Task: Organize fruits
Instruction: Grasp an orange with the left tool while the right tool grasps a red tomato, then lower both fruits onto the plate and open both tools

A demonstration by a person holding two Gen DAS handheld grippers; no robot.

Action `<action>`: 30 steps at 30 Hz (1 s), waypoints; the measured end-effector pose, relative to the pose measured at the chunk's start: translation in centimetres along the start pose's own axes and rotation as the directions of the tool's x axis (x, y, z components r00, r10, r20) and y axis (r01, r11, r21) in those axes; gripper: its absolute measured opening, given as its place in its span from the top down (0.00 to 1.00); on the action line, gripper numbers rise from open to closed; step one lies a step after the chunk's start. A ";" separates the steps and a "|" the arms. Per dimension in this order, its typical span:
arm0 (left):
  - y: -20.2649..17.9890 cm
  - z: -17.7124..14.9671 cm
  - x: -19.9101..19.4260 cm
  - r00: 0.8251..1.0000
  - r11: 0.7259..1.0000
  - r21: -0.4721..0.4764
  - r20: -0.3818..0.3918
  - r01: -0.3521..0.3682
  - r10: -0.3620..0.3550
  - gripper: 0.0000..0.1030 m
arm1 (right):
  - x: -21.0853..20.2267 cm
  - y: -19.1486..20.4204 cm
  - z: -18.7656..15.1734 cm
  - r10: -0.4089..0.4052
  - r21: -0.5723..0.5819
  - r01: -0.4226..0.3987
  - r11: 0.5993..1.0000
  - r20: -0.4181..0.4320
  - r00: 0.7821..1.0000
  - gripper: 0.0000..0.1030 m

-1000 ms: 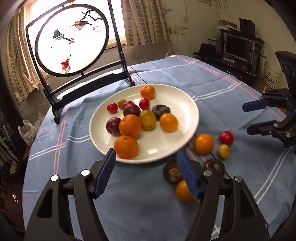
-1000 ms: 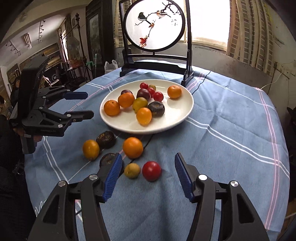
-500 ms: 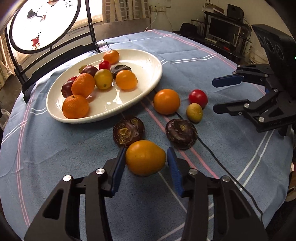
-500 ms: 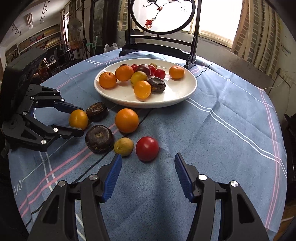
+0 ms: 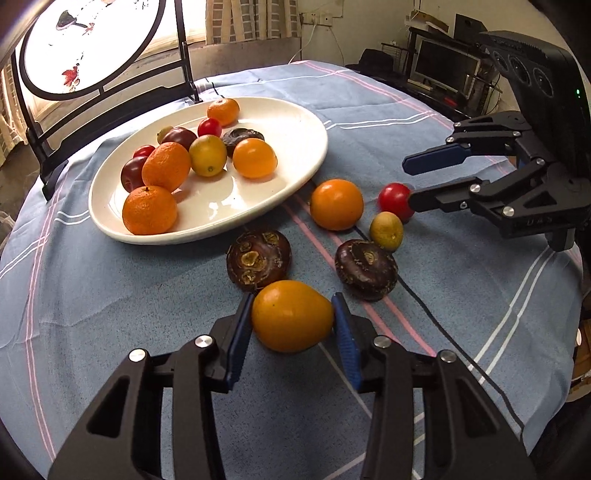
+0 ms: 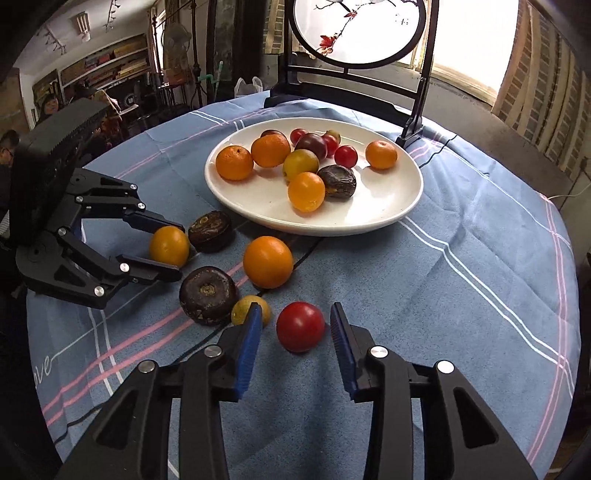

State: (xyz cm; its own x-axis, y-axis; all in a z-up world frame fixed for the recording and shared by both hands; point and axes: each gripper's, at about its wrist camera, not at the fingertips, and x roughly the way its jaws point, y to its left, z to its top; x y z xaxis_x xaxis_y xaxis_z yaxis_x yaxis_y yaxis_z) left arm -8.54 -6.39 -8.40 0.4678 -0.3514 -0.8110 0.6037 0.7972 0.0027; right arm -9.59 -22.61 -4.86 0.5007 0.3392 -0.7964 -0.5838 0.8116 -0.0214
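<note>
A white plate (image 5: 295, 122) (image 6: 388, 218) holds several oranges, tomatoes and dark fruits. Loose on the blue cloth lie an orange (image 5: 336, 204) (image 6: 267, 261), a red tomato (image 5: 394, 201) (image 6: 300, 326), a small yellow-green fruit (image 5: 386, 230) (image 6: 243, 308) and two dark brown fruits (image 5: 258, 258) (image 5: 365, 269). My left gripper (image 5: 291, 321) (image 6: 162, 243) is shut on a yellow-orange fruit (image 5: 291, 320) (image 6: 169, 245) resting on the cloth. My right gripper (image 6: 295, 325) (image 5: 412, 181) is open, its fingers on either side of the red tomato without touching it.
A black stand with a round painted screen (image 5: 88, 44) (image 6: 354, 33) stands behind the plate. A thin black cable (image 5: 443, 325) runs across the cloth. The round table's edge curves close on both sides.
My left gripper has come down from the plate to the yellow-orange fruit and closed on it. My right gripper has moved forward so the red tomato lies between its fingers.
</note>
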 end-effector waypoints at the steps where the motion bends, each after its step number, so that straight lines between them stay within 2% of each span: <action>1: 0.0 0.0 0.0 1.000 1.000 0.000 0.001 0.000 0.000 0.59 | 0.1 0.1 -0.2 -0.005 -0.009 0.004 1.000 -0.011 1.000 0.63; 6: -0.1 0.3 0.2 1.000 1.000 -0.001 0.003 -0.002 0.002 0.59 | 1.7 0.9 -0.7 -0.067 -0.072 0.063 0.995 -0.050 0.997 0.63; 7: -0.1 0.3 0.2 1.000 1.000 -0.003 0.003 -0.001 0.001 0.59 | 2.0 0.9 -0.5 -0.060 -0.069 0.056 0.996 -0.052 0.997 0.63; 9: -0.1 0.3 0.2 1.000 1.000 -0.004 0.005 -0.003 0.003 0.59 | 2.6 0.9 -0.3 -0.062 -0.055 0.060 0.997 -0.046 0.997 0.71; 15: 0.1 0.0 -0.6 1.000 1.000 0.001 0.022 -0.003 0.003 0.60 | 1.5 0.3 -0.4 -0.048 -0.010 0.048 0.999 -0.028 0.998 0.72; 19: 0.8 0.8 -2.2 0.997 1.000 -0.006 0.070 -0.012 0.012 0.60 | -0.7 -0.3 0.2 -0.039 0.031 0.038 0.999 0.033 0.999 0.72; 23: 2.1 3.1 -3.7 0.990 0.998 -0.027 0.133 -0.049 0.052 0.60 | -2.4 -0.7 2.7 -0.039 0.043 0.035 0.998 0.111 0.993 0.72; 30: 4.7 8.3 -3.9 0.971 0.986 -0.096 0.185 -0.135 0.151 0.60 | -1.7 -2.1 8.1 -0.047 0.098 0.027 0.995 0.206 0.977 0.72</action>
State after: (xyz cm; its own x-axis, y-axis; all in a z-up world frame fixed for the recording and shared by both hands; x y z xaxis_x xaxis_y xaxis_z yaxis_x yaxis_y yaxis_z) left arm -2.17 -5.38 -0.34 0.6652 -0.3116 -0.6785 0.4698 0.8810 0.0560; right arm -4.08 -21.02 1.48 0.6487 0.3913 -0.6528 -0.5043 0.8634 0.0165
